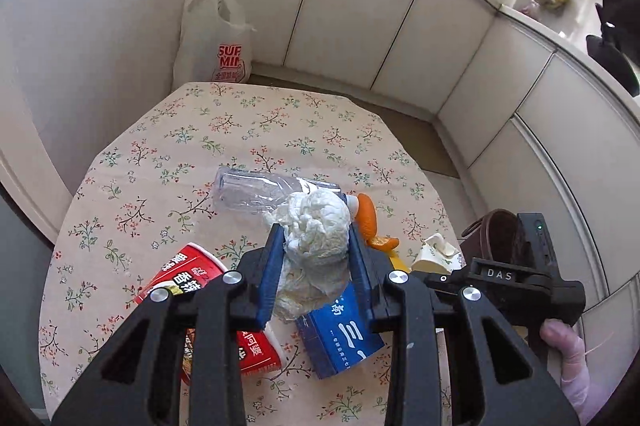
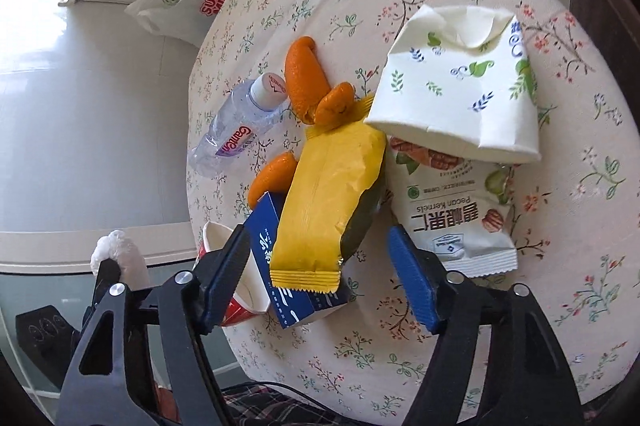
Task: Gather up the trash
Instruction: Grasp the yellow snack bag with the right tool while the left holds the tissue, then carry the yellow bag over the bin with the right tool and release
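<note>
Worktop [image 2: 440, 326]: round, under a cream floral cloth; all the trash lies in a loose heap on it.
Plastic bag [image 1: 216, 38]: white with red print, standing on the floor beyond the worktop's far edge.
Paper cup [image 2: 456, 98]: white with leaf print, crushed, lying on its side over the top of the nut packet.
Nut packet [image 2: 456, 210]: white pecan pouch, flat, just right of the yellow wrapper.
Yellow wrapper [image 2: 328, 202]: lies across the blue box, its lower end between the right jaws.
Noodle cup [image 1: 188, 274]: red, tipped on its side beside the blue box.
Blue box [image 1: 340, 330]: flat carton, partly under the wrapper.
Clear bottle [image 1: 256, 190]: empty, on its side, cap near the orange peel.
Orange peel [image 2: 304, 74]: several curled pieces beside the bottle cap.
Crumpled tissue [image 1: 316, 226]: white wad, off the worktop.
Left gripper [image 1: 316, 250]: jaws clenched on the crumpled tissue.
Right gripper [image 2: 320, 278]: jaws released, standing either side of the wrapper's end; pads not pressing it.
</note>
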Motion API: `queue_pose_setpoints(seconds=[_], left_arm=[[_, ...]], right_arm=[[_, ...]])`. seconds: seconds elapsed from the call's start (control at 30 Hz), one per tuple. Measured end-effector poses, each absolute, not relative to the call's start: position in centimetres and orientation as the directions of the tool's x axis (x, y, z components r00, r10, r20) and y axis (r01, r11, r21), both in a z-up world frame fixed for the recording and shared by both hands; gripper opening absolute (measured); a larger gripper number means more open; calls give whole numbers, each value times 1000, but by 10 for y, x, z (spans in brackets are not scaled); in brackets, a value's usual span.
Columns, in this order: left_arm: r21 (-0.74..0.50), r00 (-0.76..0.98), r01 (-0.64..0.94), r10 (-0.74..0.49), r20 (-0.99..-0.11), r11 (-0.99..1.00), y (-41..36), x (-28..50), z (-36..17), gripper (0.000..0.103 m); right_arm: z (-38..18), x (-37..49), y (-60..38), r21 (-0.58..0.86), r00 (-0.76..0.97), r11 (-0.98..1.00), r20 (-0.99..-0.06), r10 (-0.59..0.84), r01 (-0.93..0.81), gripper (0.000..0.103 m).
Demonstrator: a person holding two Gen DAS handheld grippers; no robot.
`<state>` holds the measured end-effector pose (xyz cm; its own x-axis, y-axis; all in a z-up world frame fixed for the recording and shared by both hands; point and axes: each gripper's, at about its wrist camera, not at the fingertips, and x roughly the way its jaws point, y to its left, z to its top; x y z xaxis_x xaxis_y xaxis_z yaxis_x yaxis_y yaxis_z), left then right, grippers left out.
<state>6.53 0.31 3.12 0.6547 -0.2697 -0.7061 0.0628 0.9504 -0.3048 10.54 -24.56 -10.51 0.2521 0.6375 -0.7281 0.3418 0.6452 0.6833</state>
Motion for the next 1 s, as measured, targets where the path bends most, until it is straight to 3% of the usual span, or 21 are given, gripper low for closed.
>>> queue_pose_setpoints(seconds=[0.1, 0.23, 0.37, 1.0], left_arm=[[-327, 643, 43, -276, -714, 944, 13, 69, 27, 32], [-332, 638, 32, -275, -719, 943, 19, 66, 24, 32], [-335, 635, 18, -269, -724, 942, 22, 67, 19, 32], [-344, 655, -35, -239, -717, 938, 23, 68, 13, 32]], right_arm=[[-112, 108, -243, 689, 267, 625, -721, 639, 365, 54], [-109, 111, -244, 705, 302, 616, -708, 638, 353, 25], [-99, 115, -238, 705, 325, 642, -709, 626, 300, 9], [-11, 103, -254, 691, 486, 722, -645, 589, 43, 5]])
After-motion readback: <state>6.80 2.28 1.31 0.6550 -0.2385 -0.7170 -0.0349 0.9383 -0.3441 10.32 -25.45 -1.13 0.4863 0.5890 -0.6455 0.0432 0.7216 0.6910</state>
